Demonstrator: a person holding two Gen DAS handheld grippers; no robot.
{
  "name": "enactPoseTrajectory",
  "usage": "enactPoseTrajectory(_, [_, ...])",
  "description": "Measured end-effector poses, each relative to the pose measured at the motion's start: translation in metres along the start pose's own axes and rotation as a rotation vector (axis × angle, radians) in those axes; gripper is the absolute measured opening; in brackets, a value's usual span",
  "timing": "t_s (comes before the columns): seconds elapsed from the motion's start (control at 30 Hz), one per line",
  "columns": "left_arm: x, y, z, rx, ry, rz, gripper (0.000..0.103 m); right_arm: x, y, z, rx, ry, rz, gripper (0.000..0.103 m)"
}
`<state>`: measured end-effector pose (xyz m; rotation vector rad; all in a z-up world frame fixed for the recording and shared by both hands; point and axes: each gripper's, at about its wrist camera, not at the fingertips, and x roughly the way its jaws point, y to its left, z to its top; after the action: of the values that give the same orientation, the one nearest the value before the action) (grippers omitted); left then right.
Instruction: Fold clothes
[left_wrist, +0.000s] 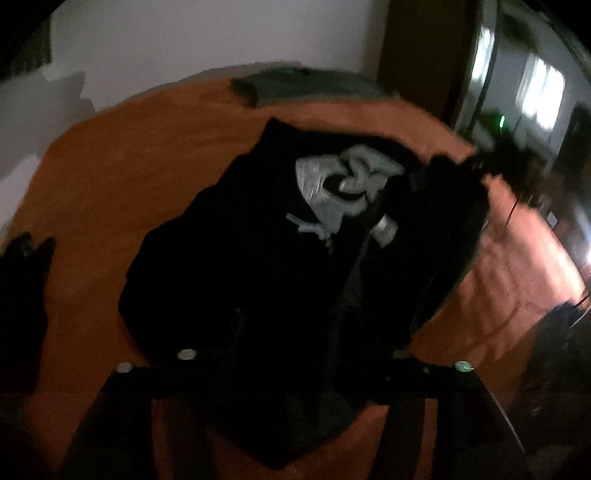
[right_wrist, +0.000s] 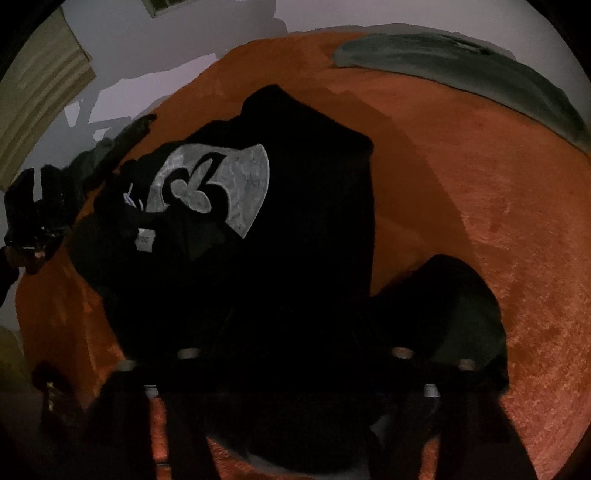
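Note:
A black hoodie with a silver-grey print lies spread on an orange bed cover; the right wrist view shows the same hoodie. My left gripper hovers over its near edge, and the dark fingers blend into the cloth. In the right wrist view it stands at the hoodie's left side. My right gripper is over the opposite edge, beside a bunched sleeve. The left wrist view shows it blurred at a raised corner.
A folded grey-green garment lies at the far end of the bed by the white wall. Another dark piece of clothing lies at the bed's left edge. A mirrored door and dark clutter stand to the right.

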<state>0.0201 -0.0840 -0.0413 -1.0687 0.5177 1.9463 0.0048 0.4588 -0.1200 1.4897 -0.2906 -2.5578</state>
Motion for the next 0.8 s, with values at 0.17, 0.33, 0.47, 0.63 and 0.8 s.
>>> enactPoseTrajectory(0.17, [0.025, 0.012, -0.011, -0.154, 0.031, -0.082, 0.008, -0.003, 0.002, -0.001, 0.007, -0.009, -0.021, 0.004])
enactPoseTrajectory(0.33, [-0.036, 0.014, 0.006, -0.258, -0.209, 0.000, 0.006, -0.055, 0.014, 0.005, -0.002, -0.170, -0.076, 0.003])
enactPoseTrajectory(0.47, [-0.088, 0.002, 0.043, -0.232, -0.349, 0.075, 0.006, -0.107, 0.029, 0.017, -0.011, -0.307, -0.160, 0.003])
enactPoseTrajectory(0.63, [-0.155, -0.005, 0.099, -0.242, -0.508, 0.116, 0.006, -0.200, 0.052, 0.043, 0.010, -0.502, -0.240, 0.003])
enactPoseTrajectory(0.8, [-0.225, -0.015, 0.160, -0.202, -0.638, 0.150, 0.006, -0.293, 0.074, 0.071, 0.028, -0.687, -0.321, 0.000])
